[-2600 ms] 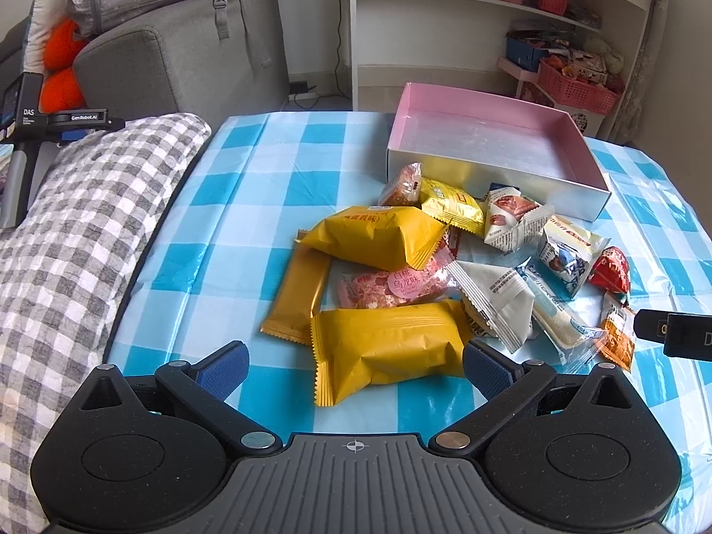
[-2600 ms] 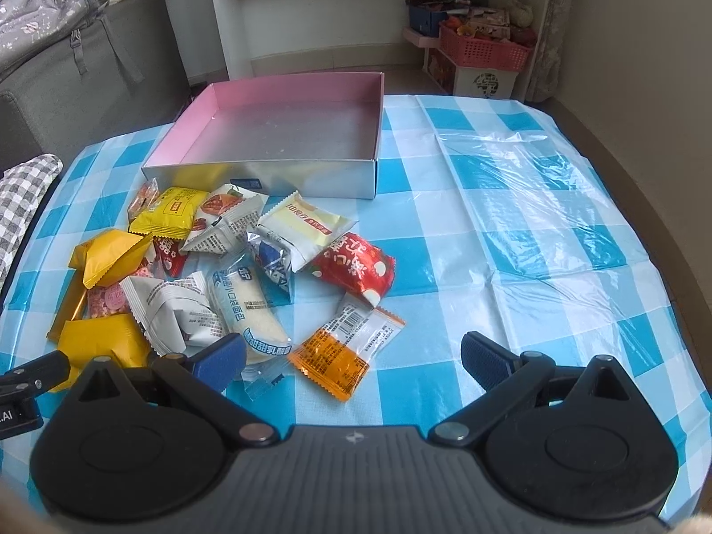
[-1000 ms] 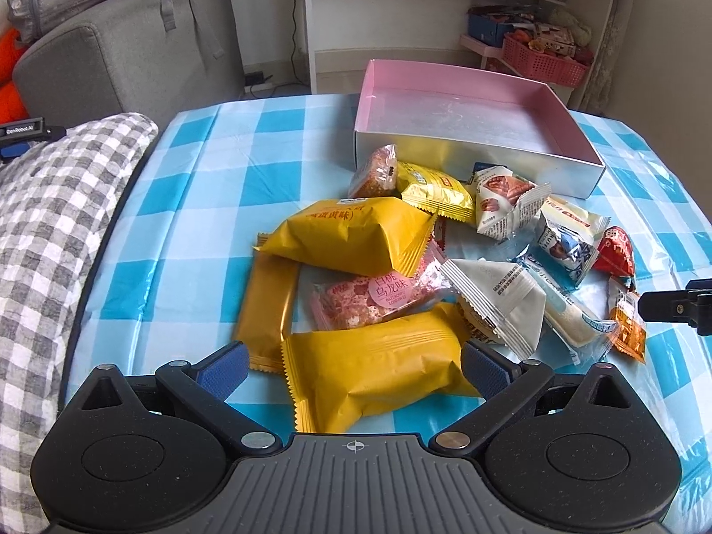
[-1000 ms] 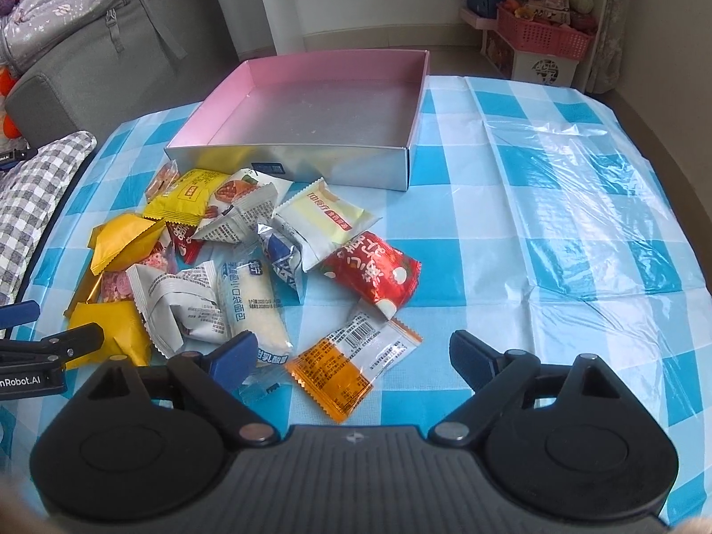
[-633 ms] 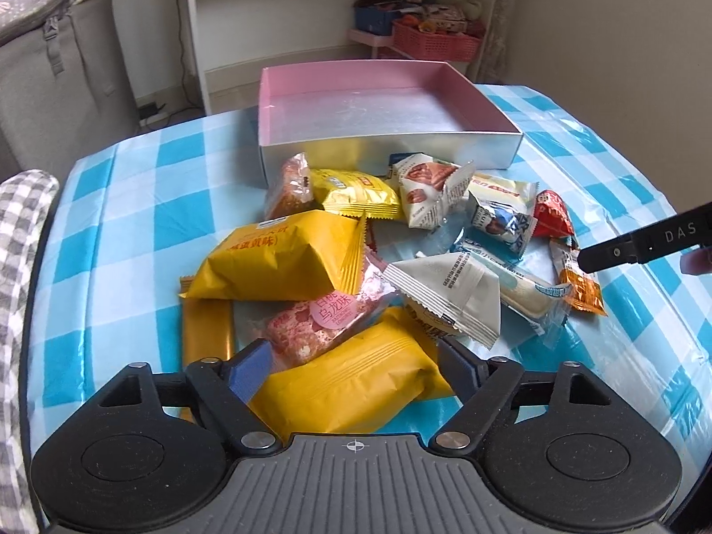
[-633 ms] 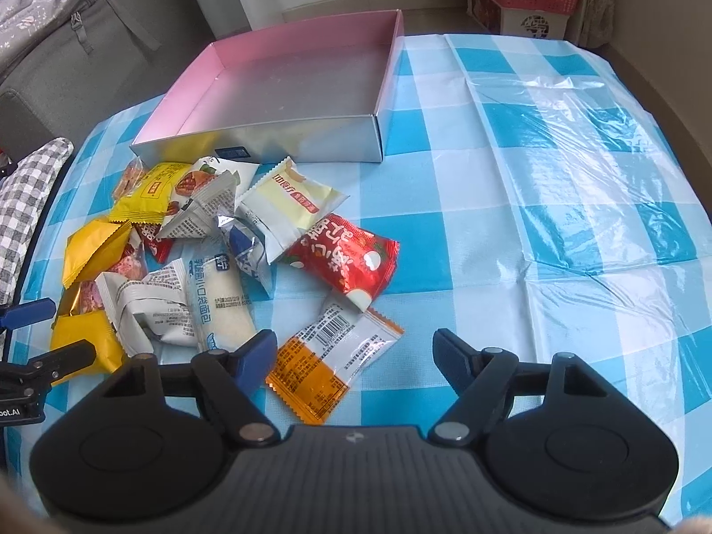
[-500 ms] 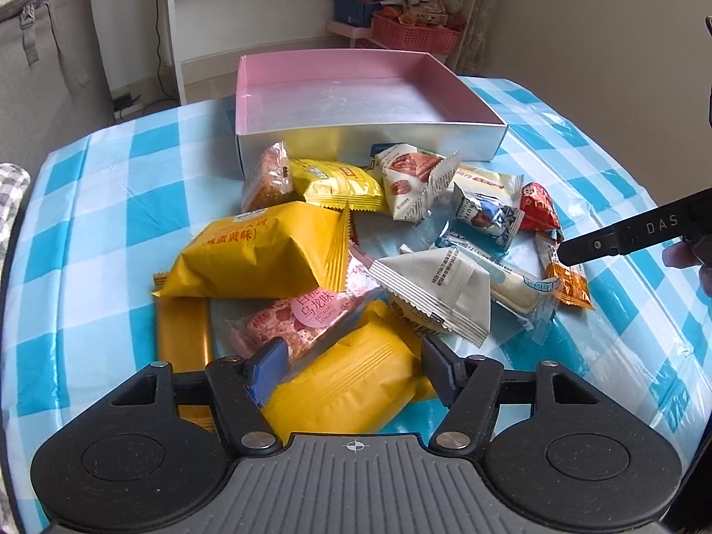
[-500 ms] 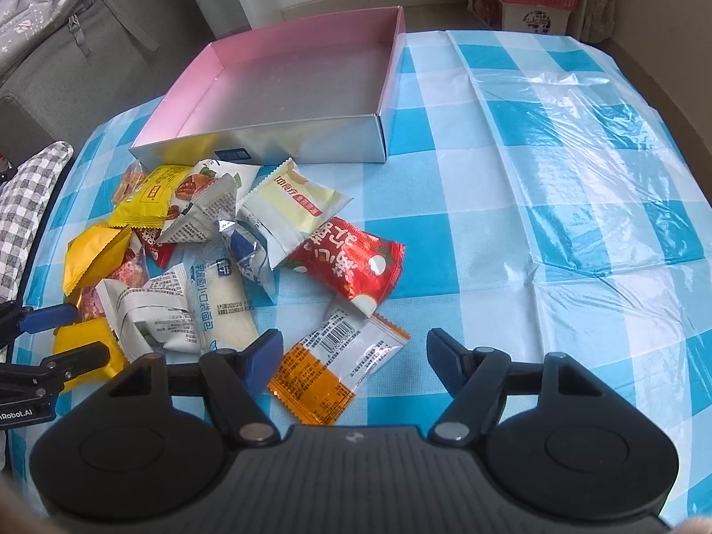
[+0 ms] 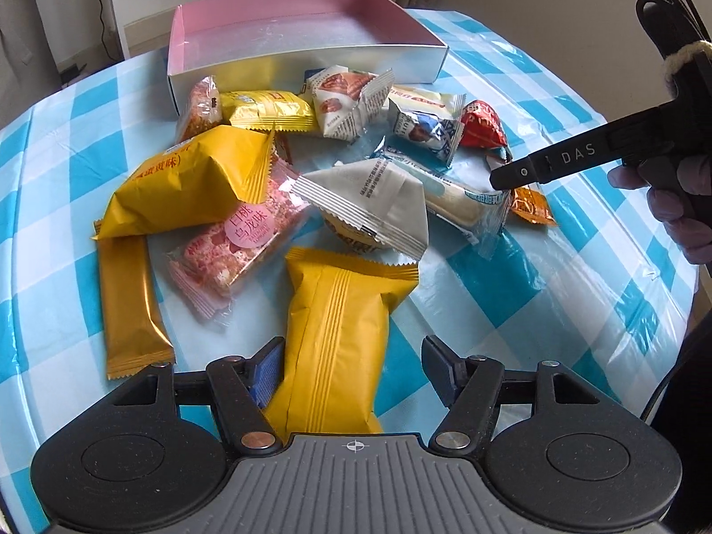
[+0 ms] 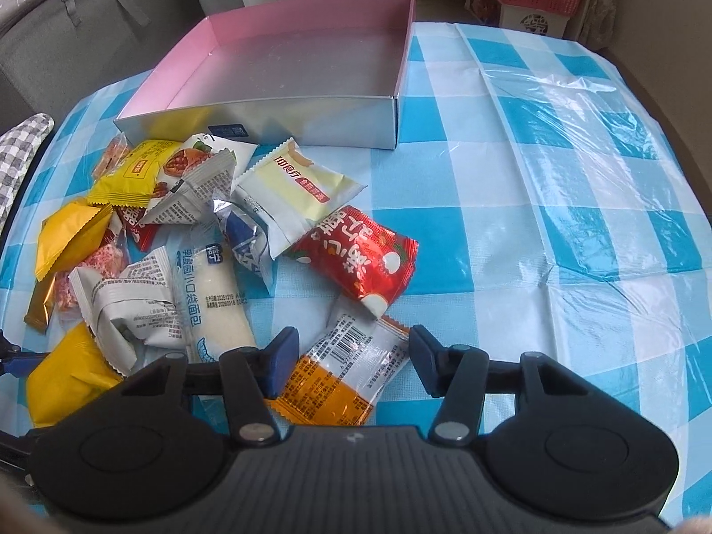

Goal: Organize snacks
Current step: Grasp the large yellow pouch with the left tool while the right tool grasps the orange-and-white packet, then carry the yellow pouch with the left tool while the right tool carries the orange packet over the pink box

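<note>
Snacks lie in a loose heap on the blue checked tablecloth (image 10: 556, 142), just in front of the pink box (image 10: 402, 66). A large yellow packet (image 9: 333, 333) sits lengthwise between the fingers of the left gripper (image 9: 353, 367); its left pad touches the wrapper, while the right pad stands apart, so the jaws are not clamped. An orange-and-white sachet (image 10: 342, 374) lies between the fingers of the right gripper (image 10: 351, 356), whose jaws have just been closing, with gaps on both sides.
</note>
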Demonstrator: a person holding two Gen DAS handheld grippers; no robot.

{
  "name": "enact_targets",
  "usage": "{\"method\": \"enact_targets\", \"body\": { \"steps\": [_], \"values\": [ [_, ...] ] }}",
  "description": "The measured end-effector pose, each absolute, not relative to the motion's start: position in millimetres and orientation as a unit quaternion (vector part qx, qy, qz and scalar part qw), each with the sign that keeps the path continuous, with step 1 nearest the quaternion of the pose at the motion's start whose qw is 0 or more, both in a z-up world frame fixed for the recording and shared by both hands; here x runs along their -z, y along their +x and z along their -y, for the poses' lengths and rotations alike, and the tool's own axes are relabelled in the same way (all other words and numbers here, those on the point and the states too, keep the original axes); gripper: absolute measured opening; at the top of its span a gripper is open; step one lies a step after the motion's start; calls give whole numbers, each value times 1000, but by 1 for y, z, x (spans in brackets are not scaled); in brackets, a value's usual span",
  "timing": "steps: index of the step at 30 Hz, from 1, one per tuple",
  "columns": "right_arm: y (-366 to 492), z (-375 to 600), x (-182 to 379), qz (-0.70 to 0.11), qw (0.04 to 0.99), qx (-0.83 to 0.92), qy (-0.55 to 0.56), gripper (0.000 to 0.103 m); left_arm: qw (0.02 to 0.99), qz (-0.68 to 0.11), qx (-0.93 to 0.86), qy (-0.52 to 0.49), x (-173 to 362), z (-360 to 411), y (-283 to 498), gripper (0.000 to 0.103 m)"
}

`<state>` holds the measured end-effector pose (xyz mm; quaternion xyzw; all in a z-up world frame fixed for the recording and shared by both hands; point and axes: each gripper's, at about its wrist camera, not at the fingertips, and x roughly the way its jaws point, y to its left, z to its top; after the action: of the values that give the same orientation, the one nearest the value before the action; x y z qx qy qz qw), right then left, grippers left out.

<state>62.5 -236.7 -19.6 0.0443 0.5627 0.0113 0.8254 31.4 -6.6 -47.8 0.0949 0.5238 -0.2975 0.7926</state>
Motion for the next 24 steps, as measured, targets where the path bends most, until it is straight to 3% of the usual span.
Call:
{"method": "enact_targets", "body": {
  "steps": [8, 10, 11, 13, 14, 19, 21, 24],
  "values": [
    [59, 247, 14, -564, 824, -6, 55, 49, 804, -526, 255, 111, 51, 19, 24, 65],
    [59, 246, 12, -562, 825, -7, 57, 54, 809, -524, 243, 108, 52, 21, 24, 62],
    [60, 245, 14, -563, 824, -10, 59, 60, 813, -522, 235, 107, 51, 22, 24, 59],
    [61, 243, 19, -571, 818, -14, 64, 61, 819, -520, 221, 104, 51, 22, 25, 45],
    [61, 242, 23, -578, 813, -15, 63, 61, 821, -519, 214, 101, 51, 22, 26, 45],
    [56, 232, 23, -566, 824, -5, 21, 52, 828, -518, 199, 85, 49, 21, 26, 39],
    [55, 230, 22, -560, 828, -9, 13, 42, 829, -517, 195, 81, 49, 21, 26, 39],
    [53, 231, 20, -559, 829, -10, 14, 36, 829, -518, 197, 73, 45, 22, 23, 38]
  ]
}}
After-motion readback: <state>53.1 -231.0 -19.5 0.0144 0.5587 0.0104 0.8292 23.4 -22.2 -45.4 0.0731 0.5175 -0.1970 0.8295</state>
